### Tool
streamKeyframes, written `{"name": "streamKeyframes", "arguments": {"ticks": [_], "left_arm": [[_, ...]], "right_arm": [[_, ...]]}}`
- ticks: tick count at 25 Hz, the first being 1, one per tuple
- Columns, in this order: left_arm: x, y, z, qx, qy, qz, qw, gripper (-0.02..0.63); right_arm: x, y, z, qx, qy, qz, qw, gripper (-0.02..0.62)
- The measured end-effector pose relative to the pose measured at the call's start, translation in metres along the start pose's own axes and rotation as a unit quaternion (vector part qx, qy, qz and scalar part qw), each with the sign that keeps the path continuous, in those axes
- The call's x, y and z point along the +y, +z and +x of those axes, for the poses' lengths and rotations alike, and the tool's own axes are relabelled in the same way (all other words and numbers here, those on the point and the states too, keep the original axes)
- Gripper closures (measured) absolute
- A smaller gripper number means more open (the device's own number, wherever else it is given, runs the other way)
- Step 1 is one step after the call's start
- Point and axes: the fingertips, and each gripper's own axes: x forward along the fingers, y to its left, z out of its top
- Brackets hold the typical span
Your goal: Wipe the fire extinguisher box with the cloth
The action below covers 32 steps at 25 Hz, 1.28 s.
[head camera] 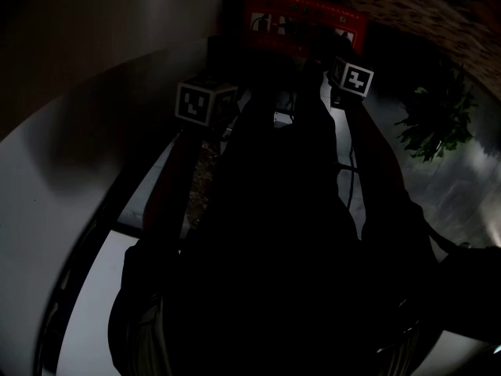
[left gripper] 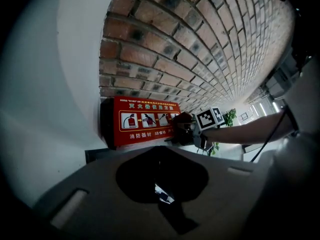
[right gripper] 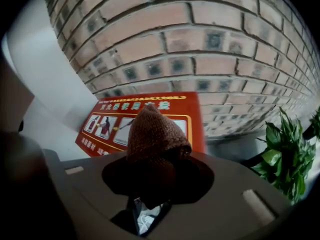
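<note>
The red fire extinguisher box (left gripper: 142, 121) stands at the foot of a brick wall, with white pictograms and print on its front. My right gripper (right gripper: 155, 156) is shut on a brown knitted cloth (right gripper: 155, 131), which stands up in a point before the box (right gripper: 107, 109). In the left gripper view that cloth (left gripper: 181, 124) is at the right end of the box front; I cannot tell if it touches. My left gripper (left gripper: 161, 156) hangs back from the box, jaws together with nothing in them. The head view is dark and shows the box (head camera: 305, 18) beyond both marker cubes.
The brick wall (left gripper: 200, 44) runs off to the right behind the box. A white wall (left gripper: 50, 109) closes the left side. A green potted plant (right gripper: 287, 154) stands right of the box, also in the head view as the plant (head camera: 434, 120). A cable hangs from the right arm.
</note>
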Motion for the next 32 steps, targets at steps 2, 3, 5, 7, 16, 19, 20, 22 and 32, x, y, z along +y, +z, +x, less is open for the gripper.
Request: {"name": "streamKeyframes", "arguments": {"ticks": [2, 3, 5, 7, 16, 19, 20, 22, 32], "left_arm": [[0.001, 0.0, -0.002, -0.003, -0.001, -0.002, 1.0, 0.603], [0.002, 0.0, -0.003, -0.004, -0.001, -0.003, 1.0, 0.603], [0.004, -0.002, -0.006, -0.005, 0.0, -0.005, 1.0, 0.603], [0.007, -0.005, -0.006, -0.005, 0.0, -0.008, 1.0, 0.603], [0.01, -0.013, -0.006, -0.007, -0.001, -0.013, 0.9999, 0.603], [0.012, -0.016, -0.006, -0.007, -0.001, -0.017, 0.9998, 0.603], [0.012, -0.017, -0.007, -0.007, -0.001, -0.02, 0.9998, 0.603], [0.014, -0.019, -0.009, -0.01, 0.0, -0.023, 0.9997, 0.603], [0.03, -0.038, -0.019, -0.008, 0.012, -0.044, 0.9989, 0.603]], "right_arm": [[0.011, 0.0, 0.005, -0.001, -0.003, 0.002, 1.0, 0.46], [0.014, 0.001, 0.006, -0.001, -0.004, 0.003, 1.0, 0.46], [0.017, 0.002, 0.008, 0.004, -0.006, 0.003, 1.0, 0.46], [0.018, 0.003, 0.009, 0.011, -0.004, 0.003, 1.0, 0.461], [0.039, 0.003, 0.016, 0.023, 0.007, -0.019, 1.0, 0.46], [0.053, 0.004, 0.02, 0.024, 0.018, -0.027, 0.999, 0.46], [0.06, 0.004, 0.022, 0.027, 0.025, -0.03, 0.999, 0.462], [0.074, 0.003, 0.026, 0.035, 0.037, -0.043, 0.998, 0.461], [0.124, 0.006, 0.041, 0.047, 0.062, -0.089, 0.993, 0.462]]}}
